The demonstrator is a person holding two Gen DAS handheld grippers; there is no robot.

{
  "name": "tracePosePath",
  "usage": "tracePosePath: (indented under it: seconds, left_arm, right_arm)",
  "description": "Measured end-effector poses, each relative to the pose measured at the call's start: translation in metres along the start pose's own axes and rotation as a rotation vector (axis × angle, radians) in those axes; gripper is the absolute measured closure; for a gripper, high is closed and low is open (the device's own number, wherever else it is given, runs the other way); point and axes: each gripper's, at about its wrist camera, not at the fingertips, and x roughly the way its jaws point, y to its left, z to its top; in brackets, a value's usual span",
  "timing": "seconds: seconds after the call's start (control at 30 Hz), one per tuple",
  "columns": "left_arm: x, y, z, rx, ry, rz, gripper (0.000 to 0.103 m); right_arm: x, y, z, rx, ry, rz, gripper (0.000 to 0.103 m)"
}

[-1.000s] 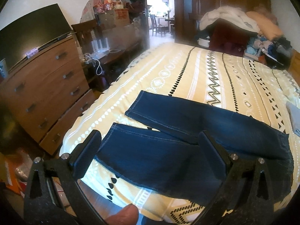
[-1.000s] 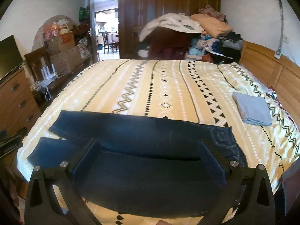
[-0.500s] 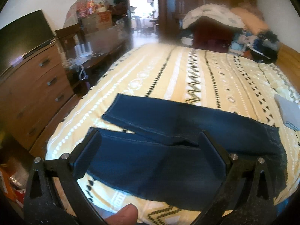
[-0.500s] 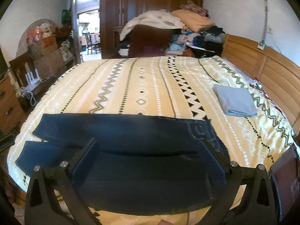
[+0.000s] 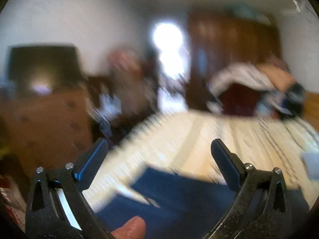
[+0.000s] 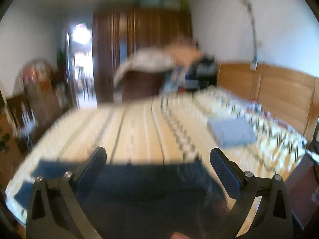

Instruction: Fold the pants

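Dark blue jeans (image 5: 179, 195) lie flat on the yellow patterned bed (image 5: 189, 139), at the near edge, legs pointing left. They also show in the right wrist view (image 6: 143, 185). Both views are blurred by motion. My left gripper (image 5: 159, 145) is open and empty, above the legs end of the jeans. My right gripper (image 6: 157, 153) is open and empty, above the jeans' waist end. Neither touches the cloth.
A folded grey-blue cloth (image 6: 231, 131) lies on the bed at the right. A wooden dresser (image 5: 43, 123) with a TV stands left of the bed. A heap of clothes (image 6: 159, 59) and a dark wardrobe (image 6: 143, 45) are beyond the far side. A wooden headboard (image 6: 269, 85) is at the right.
Both cameras have tilted upward and moved fast, so the jeans sit lower in each view and the picture is blurred. Both grippers stay open.
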Motion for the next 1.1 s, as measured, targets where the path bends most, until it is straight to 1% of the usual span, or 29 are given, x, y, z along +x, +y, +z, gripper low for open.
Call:
tracePosePath:
  seconds: [0.03, 0.07, 0.13, 0.17, 0.2, 0.23, 0.3, 0.37, 0.4, 0.43, 0.5, 0.63, 0.67, 0.73, 0.77, 0.87, 1.0, 1.03, 1.1]
  left_arm:
    - [0.0, 0.018, 0.014, -0.017, -0.062, 0.041, 0.0]
    - [0.001, 0.033, 0.025, -0.032, -0.103, 0.063, 0.0]
    - [0.012, 0.063, 0.047, -0.034, -0.173, 0.099, 0.0]
    - [0.023, 0.076, 0.059, -0.018, -0.191, 0.15, 0.0]
    - [0.035, 0.084, 0.066, 0.003, -0.193, 0.19, 0.0]
    - [0.055, 0.093, 0.075, 0.036, -0.176, 0.211, 0.0]
    - [0.1, 0.102, 0.08, 0.098, -0.069, 0.155, 0.0]
    - [0.162, 0.1, 0.062, 0.149, 0.124, 0.027, 0.0]
    - [0.182, 0.095, 0.051, 0.163, 0.183, -0.017, 0.0]
    - [0.21, 0.088, 0.03, 0.177, 0.267, -0.06, 0.0]
    - [0.265, 0.068, -0.024, 0.198, 0.445, -0.139, 0.0]
    - [0.334, 0.028, -0.116, 0.252, 0.677, -0.23, 0.0]
    - [0.344, 0.022, -0.137, 0.267, 0.718, -0.234, 0.0]
    - [0.366, 0.01, -0.162, 0.288, 0.781, -0.221, 0.0]
    - [0.372, 0.009, -0.171, 0.289, 0.797, -0.219, 0.0]
    - [0.389, 0.011, -0.18, 0.284, 0.827, -0.201, 0.0]
    - [0.409, 0.018, -0.183, 0.242, 0.857, -0.187, 0.002]
    - [0.411, 0.017, -0.188, 0.236, 0.865, -0.191, 0.003]
    - [0.415, 0.012, -0.194, 0.243, 0.887, -0.211, 0.01]
  right_arm:
    - [-0.007, -0.008, 0.001, -0.021, -0.069, 0.0, 0.0]
    - [-0.007, -0.012, 0.002, -0.046, -0.087, -0.012, 0.0]
    - [0.008, -0.019, 0.005, -0.095, -0.022, -0.059, 0.0]
    - [0.014, -0.025, 0.006, -0.089, 0.001, -0.055, 0.0]
    - [0.02, -0.032, 0.007, -0.068, 0.019, -0.048, 0.0]
    - [0.025, -0.04, 0.009, -0.041, 0.036, -0.042, 0.0]
    - [0.04, -0.052, 0.01, -0.014, 0.068, -0.043, 0.0]
    - [0.055, -0.057, 0.008, -0.022, 0.087, -0.053, 0.0]
    - [0.064, -0.054, 0.005, -0.033, 0.102, -0.056, 0.0]
    - [0.075, -0.051, 0.001, -0.045, 0.125, -0.055, 0.0]
    - [0.101, -0.044, -0.01, -0.057, 0.181, -0.044, 0.0]
    - [0.15, -0.012, -0.043, -0.098, 0.298, -0.013, 0.0]
    - [0.159, -0.004, -0.052, -0.111, 0.318, -0.009, 0.0]
    - [0.179, 0.008, -0.064, -0.143, 0.36, 0.0, 0.0]
    - [0.187, 0.015, -0.071, -0.15, 0.362, -0.001, 0.0]
    - [0.208, 0.032, -0.086, -0.171, 0.382, 0.008, 0.0]
    - [0.23, 0.046, -0.099, -0.173, 0.407, 0.027, 0.0]
    - [0.235, 0.05, -0.102, -0.174, 0.414, 0.032, 0.0]
    - [0.24, 0.053, -0.107, -0.172, 0.425, 0.041, 0.0]
